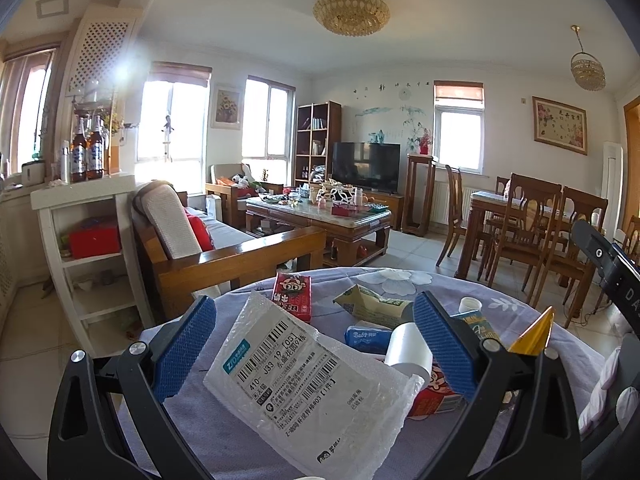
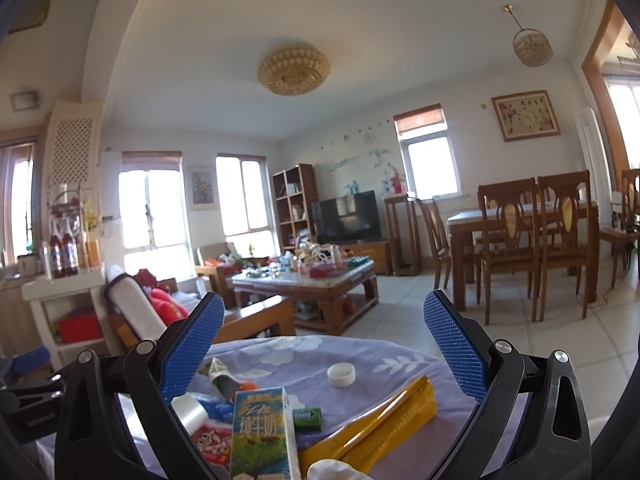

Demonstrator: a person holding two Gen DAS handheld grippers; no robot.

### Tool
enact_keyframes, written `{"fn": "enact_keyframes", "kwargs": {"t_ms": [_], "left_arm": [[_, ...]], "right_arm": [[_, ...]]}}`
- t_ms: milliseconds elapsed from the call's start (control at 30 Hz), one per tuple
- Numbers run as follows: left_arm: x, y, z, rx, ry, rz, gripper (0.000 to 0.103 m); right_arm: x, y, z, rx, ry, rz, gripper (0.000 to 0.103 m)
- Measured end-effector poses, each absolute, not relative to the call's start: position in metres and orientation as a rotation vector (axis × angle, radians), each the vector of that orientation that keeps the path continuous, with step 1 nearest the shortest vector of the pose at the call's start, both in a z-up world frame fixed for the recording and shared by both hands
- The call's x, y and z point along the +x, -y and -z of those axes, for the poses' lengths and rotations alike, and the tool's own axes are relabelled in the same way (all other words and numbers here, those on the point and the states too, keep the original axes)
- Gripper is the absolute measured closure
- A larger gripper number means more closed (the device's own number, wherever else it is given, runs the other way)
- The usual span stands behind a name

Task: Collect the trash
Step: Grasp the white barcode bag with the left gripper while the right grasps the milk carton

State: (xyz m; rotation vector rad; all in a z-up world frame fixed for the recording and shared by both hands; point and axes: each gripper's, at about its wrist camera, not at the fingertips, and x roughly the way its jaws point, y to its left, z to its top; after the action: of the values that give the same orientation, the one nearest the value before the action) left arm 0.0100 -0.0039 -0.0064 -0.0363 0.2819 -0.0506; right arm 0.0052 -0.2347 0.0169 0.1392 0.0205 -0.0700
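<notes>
**Operator:** On the purple floral tablecloth [image 1: 460, 292] the trash lay in a loose heap, and I had both tools over it with nothing picked up. My left gripper [image 1: 316, 344] stood wide, its blue pads either side of the white bubble mailer [image 1: 312, 384] with the shipping label. It held nothing.

**Colleague:** And the right?

**Operator:** My right gripper [image 2: 324, 352] was just as wide and empty. Under it I saw the milk carton [image 2: 262, 432] standing upright, the yellow wrapper [image 2: 372, 424] lying just beside it, the small green gum pack [image 2: 307, 418] between them, and the white bottle cap [image 2: 341, 374] apart, further back.

**Colleague:** How would you have taken the mailer?

**Operator:** I judged it the natural first piece, being on top. It was flat and slack, so I'd have come down on one raised edge rather than straddle the whole width, and closed until the plastic bunched between the pads. The roll of clear tape [image 1: 410, 350] rested against its far corner, with a red snack box [image 1: 434, 396] partly beneath, so a slow lift seemed wise to avoid dragging them.

**Colleague:** Where was the bin?

**Operator:** Neither camera showed one. I couldn't tell.
</notes>
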Motion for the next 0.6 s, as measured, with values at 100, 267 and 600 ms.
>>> {"fn": "enact_keyframes", "kwargs": {"t_ms": [100, 267, 600], "left_arm": [[0.013, 0.000, 0.008, -0.050, -0.337, 0.090, 0.005], [0.013, -0.029, 0.011, -0.070, -0.465, 0.178, 0.005], [0.030, -0.050, 0.038, -0.082, -0.704, 0.301, 0.005]], "right_arm": [[0.007, 0.247, -0.018, 0.186, -0.044, 0.030, 0.005], [0.025, 0.275, -0.008, 0.287, -0.308, -0.088, 0.005], [0.044, 0.226, 0.021, 0.102, -0.651, -0.282, 0.005]]}}
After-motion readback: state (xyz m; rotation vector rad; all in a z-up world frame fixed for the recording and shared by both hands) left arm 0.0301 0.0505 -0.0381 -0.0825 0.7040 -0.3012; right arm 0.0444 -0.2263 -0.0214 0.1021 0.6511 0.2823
